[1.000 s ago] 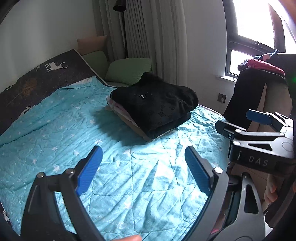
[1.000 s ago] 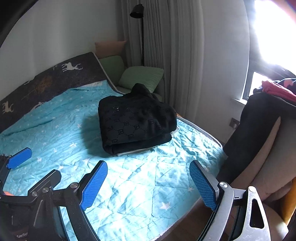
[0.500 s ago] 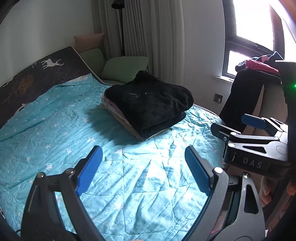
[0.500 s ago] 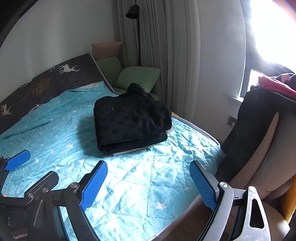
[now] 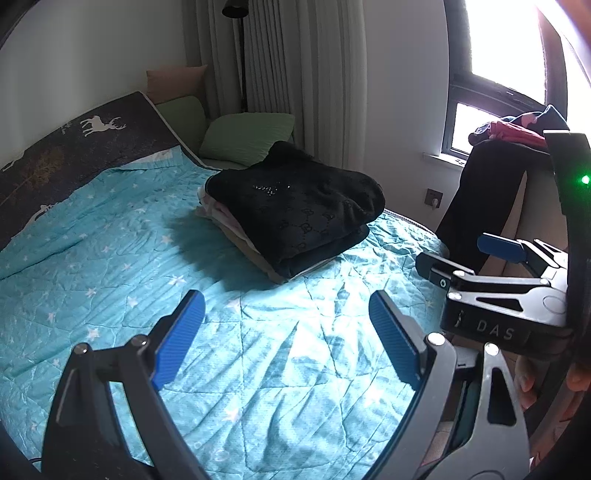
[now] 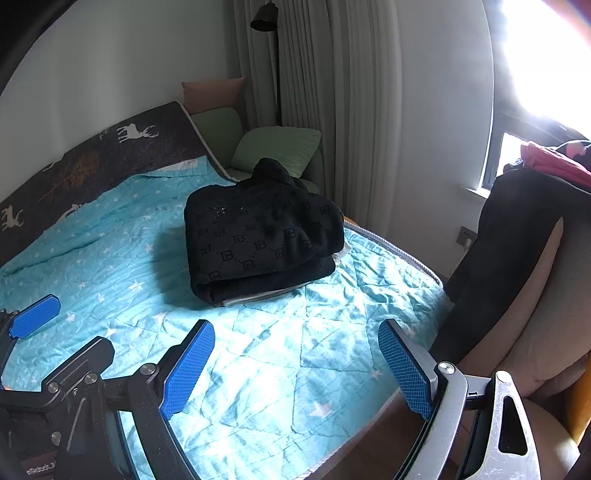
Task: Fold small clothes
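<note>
A folded black patterned garment [image 5: 299, 210] tops a stack of folded clothes on the turquoise star quilt [image 5: 110, 266]; it also shows in the right wrist view [image 6: 258, 236]. Pale folded pieces [image 5: 225, 229] peek out under it. My left gripper [image 5: 286, 338] is open and empty above the quilt, short of the stack. My right gripper [image 6: 297, 367] is open and empty over the bed's near corner. The right gripper also shows at the right of the left wrist view [image 5: 495, 266].
An armchair [image 6: 535, 295] draped with a black garment [image 6: 491, 258] and pink clothes [image 6: 550, 162] stands right of the bed. Green pillows [image 5: 247, 136], a floor lamp [image 6: 266, 18] and curtains are at the back. A dark deer-print cover [image 5: 74, 147] lies at the bed's far side.
Both grippers have shifted slightly, so the stack sits a little farther left and lower in view. Both stay open and empty; the clothes have not moved.
</note>
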Available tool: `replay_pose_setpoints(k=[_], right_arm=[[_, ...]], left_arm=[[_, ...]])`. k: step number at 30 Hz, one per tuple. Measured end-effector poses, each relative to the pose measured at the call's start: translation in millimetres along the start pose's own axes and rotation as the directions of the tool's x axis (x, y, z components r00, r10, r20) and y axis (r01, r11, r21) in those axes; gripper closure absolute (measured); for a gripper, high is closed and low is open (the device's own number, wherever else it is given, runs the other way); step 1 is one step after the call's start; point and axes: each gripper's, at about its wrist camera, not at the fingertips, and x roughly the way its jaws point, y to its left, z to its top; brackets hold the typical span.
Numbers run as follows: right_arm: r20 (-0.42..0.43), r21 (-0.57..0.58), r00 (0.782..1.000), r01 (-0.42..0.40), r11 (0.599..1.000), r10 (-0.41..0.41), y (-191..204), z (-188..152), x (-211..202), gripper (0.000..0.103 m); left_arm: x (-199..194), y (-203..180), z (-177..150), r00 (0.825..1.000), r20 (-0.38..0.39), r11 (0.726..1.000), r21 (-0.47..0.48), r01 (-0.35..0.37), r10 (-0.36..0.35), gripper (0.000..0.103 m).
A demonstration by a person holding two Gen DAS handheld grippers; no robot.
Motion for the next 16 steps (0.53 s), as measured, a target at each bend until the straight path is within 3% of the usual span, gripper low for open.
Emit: replay_pose_setpoints(k=[16], right_arm=[[-0.001,-0.003,1.000,0.006,1.000,-0.006,0.6,-0.3,-2.4,0.011]], left_arm=[[1.2,-0.6,0.9,1.000,-0.001,1.000,0.009,-0.015,0.015,0.013]])
